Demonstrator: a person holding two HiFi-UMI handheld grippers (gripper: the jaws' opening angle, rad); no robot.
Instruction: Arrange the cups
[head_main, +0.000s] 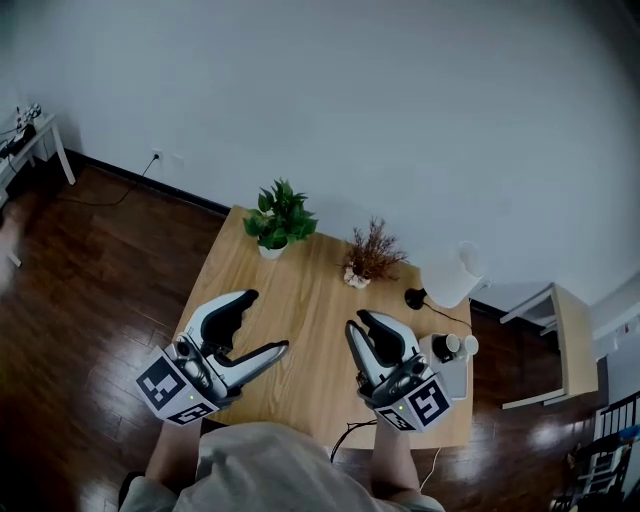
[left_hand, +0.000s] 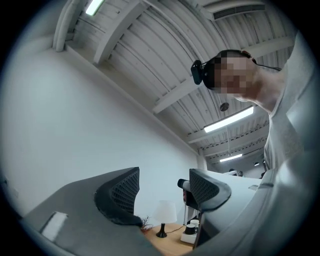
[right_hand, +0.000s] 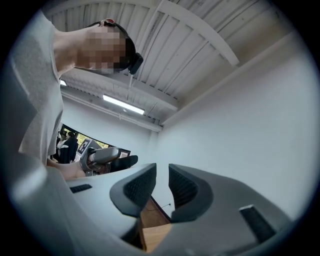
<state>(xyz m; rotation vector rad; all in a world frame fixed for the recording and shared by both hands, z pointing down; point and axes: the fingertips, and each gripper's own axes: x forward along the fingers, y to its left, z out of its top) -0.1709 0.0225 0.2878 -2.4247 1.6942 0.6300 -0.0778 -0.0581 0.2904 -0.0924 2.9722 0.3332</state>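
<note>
A black cup (head_main: 443, 347) and a white cup (head_main: 467, 346) stand side by side on a white tray (head_main: 453, 379) at the right edge of the wooden table (head_main: 300, 300). My left gripper (head_main: 263, 322) is held above the table's near left part, open and empty. My right gripper (head_main: 362, 326) hovers left of the cups, shut with nothing in it. In the left gripper view the left gripper (left_hand: 162, 192) shows wide jaws and the two cups (left_hand: 191, 228) far off. In the right gripper view the right gripper (right_hand: 162, 187) has its pads almost together, with nothing between them.
A green potted plant (head_main: 279, 219) and a dried brown plant (head_main: 372, 255) stand at the table's far edge. A white-shaded lamp (head_main: 450, 278) on a black foot stands behind the cups. A small side table (head_main: 572, 340) is at the right. Dark wood floor surrounds the table.
</note>
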